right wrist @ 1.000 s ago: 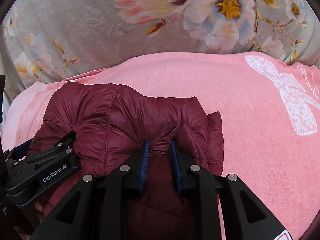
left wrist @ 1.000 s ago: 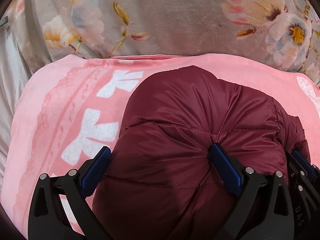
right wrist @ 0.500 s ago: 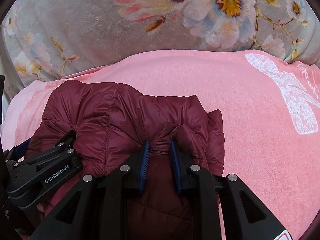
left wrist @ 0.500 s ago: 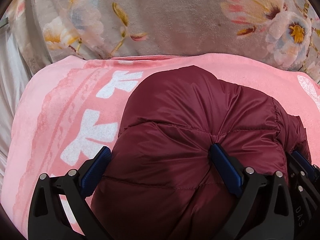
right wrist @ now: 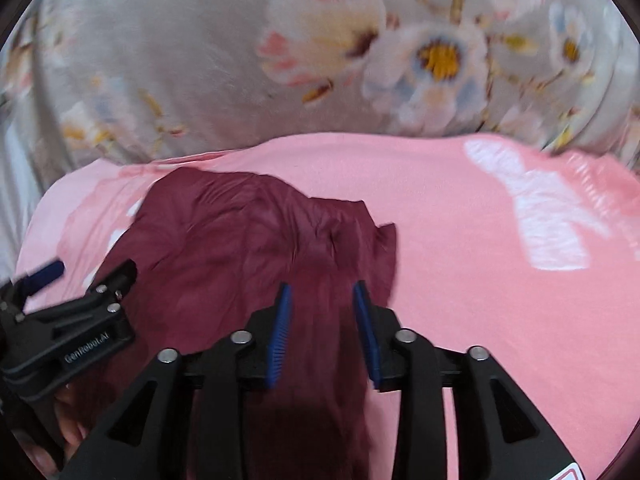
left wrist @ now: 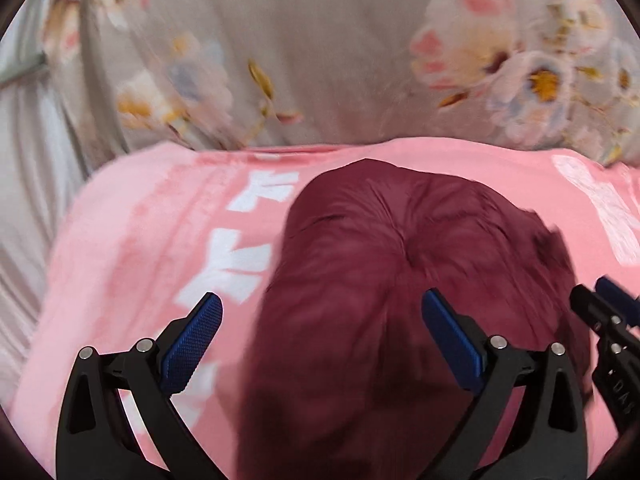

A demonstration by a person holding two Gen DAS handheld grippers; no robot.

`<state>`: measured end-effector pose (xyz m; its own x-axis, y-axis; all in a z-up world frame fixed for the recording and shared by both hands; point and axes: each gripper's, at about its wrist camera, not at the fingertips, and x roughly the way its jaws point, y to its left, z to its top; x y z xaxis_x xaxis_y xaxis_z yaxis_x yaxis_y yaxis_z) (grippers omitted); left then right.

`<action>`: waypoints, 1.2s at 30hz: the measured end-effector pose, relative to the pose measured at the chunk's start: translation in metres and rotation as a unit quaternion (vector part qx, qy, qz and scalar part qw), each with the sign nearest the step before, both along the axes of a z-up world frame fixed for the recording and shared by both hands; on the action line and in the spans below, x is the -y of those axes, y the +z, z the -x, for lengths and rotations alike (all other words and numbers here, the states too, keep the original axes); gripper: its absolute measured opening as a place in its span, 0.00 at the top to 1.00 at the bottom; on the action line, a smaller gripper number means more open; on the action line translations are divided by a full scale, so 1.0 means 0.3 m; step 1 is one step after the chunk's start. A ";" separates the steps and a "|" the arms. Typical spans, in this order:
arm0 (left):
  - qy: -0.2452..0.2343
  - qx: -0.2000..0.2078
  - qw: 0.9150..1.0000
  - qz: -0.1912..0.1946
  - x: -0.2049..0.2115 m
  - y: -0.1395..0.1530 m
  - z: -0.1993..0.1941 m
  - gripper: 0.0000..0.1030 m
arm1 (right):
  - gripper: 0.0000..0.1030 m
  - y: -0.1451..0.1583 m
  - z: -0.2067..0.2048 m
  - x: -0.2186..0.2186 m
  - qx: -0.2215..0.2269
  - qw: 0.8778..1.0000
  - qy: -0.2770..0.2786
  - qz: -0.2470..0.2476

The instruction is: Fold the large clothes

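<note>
Maroon jacket (right wrist: 248,248) lies beyond opening right jaws; untouched.

Likely bedroom, floral bedding (left wrist: 320,60), pink blanket (right wrist: 460,240)

A bed under a grey floral blanket (right wrist: 168,40); a pink towel (right wrist: 460,280) with white print lies on it, the maroon jacket (left wrist: 380,280) on the towel

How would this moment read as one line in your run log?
step: release | jacket: folded on pink blanket | left gripper: open | right gripper: opening, jacket between, unpinched
</note>
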<state>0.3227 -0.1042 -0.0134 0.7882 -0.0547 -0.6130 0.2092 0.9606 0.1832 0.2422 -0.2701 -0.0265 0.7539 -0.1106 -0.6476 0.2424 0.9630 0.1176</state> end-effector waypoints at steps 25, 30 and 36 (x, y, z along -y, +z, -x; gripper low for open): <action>0.034 -0.071 0.997 -0.006 -0.214 -0.161 0.615 0.05 | 0.35 -0.076 0.629 -0.188 -0.041 0.999 -0.013 0.023; 0.036 -0.071 0.997 -0.004 -0.212 -0.168 0.618 0.05 | 0.35 -0.099 0.613 -0.173 -0.058 0.998 -0.012 0.011; 0.031 -0.067 0.997 -0.013 -0.200 -0.174 0.622 0.05 | 0.35 -0.107 0.603 -0.199 -0.067 0.997 -0.002 0.024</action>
<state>0.1362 -0.0442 -0.0656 0.6997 0.0095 -0.7143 0.1736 0.9677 0.1829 0.0613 -0.2104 -0.0584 0.6607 -0.1465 -0.7362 0.2559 0.9660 0.0374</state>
